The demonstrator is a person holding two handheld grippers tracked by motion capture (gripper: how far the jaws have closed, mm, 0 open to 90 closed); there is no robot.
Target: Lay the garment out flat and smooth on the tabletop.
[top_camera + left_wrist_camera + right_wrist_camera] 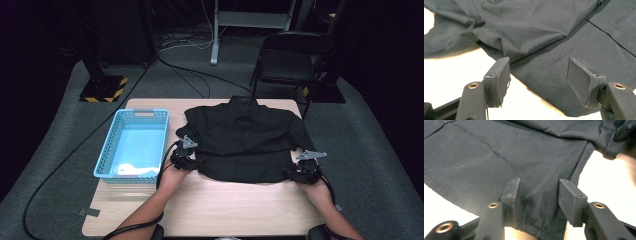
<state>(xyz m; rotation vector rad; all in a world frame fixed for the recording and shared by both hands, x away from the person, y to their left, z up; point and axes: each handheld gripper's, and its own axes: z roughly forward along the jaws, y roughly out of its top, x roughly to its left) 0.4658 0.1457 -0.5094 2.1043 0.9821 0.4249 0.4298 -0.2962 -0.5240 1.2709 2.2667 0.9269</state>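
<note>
Black short-sleeved button shirt spread flat, front up, collar away from the person, on the pale wooden table; light blue perforated plastic basket just left of the shirt. Left gripper at the shirt's near left hem corner, jaws apart, hem edge lying between them without pad contact in the left gripper view. Right gripper at the near right corner, jaws partly open astride the hem, pressing not clear. Both corners addressed together, probably to lift the hem evenly for a fold toward the collar.
</note>
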